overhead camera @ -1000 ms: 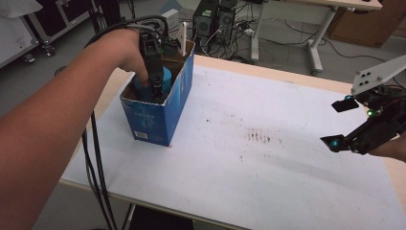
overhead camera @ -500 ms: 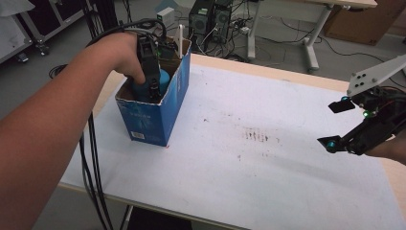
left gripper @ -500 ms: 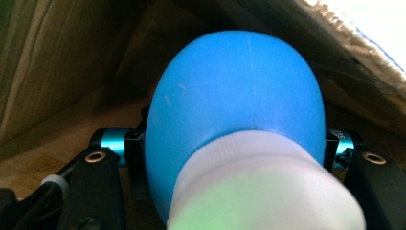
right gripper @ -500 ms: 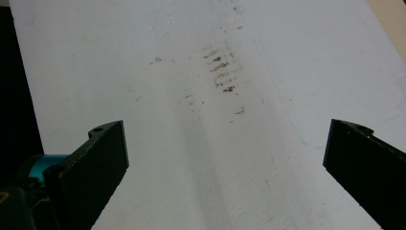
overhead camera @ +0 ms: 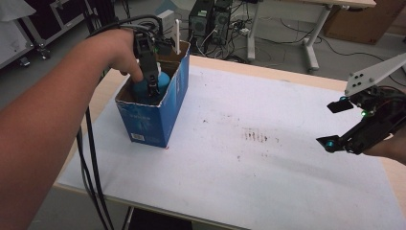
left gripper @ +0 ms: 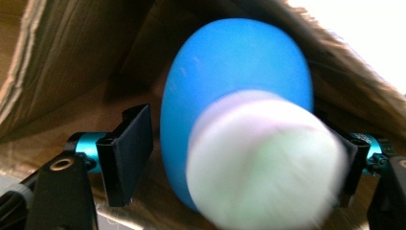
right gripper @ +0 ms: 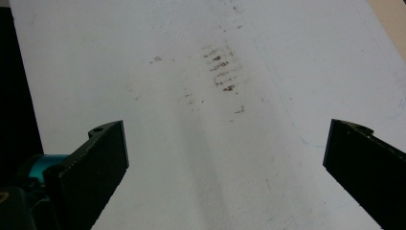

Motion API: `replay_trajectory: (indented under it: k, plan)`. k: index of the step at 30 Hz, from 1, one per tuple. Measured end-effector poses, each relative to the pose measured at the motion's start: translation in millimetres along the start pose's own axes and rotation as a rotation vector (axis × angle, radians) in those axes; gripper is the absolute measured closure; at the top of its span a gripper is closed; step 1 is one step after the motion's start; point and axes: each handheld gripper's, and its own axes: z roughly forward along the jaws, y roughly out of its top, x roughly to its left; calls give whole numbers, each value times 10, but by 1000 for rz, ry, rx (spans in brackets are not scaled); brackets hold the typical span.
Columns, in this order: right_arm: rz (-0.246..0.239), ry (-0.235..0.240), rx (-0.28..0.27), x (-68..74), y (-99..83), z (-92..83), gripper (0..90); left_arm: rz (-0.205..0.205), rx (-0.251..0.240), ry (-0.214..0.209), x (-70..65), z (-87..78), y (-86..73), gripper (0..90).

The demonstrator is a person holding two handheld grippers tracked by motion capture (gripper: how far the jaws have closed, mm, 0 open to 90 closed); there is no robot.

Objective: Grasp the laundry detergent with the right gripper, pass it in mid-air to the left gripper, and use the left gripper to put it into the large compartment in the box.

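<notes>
A white sheet (overhead camera: 268, 158), marked with brown smudges (overhead camera: 256, 136), was spread over the worktop (overhead camera: 287, 74). At its left edge a blue box (overhead camera: 158, 112) was stood, a blue bottle (left gripper: 230, 96) inside. The left gripper (overhead camera: 152, 88) was lowered into the box, its fingers just opened, the bottle loose between them. Right of the box, the right gripper (overhead camera: 337, 122) was held with fingers spread. Computers (overhead camera: 210, 19) and cables were seen on the floor beyond.

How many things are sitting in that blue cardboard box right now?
1 that shows: a blue bottle with a white cap, inside the blue cardboard box, between the left hand-held gripper jaws. The box walls and the hand may hide more.
</notes>
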Motion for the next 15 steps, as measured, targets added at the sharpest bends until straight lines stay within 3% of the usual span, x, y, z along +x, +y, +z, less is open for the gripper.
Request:
replay_trajectory:
  k: [7, 15]
  plan:
    - [-4, 6, -12, -17, 7, -7, 6, -18, 8, 21, -32, -216, -23, 174]
    - [0, 14, -20, -51, 14, -54, 6, 5, -19, 30, -162, -524, 23, 140]
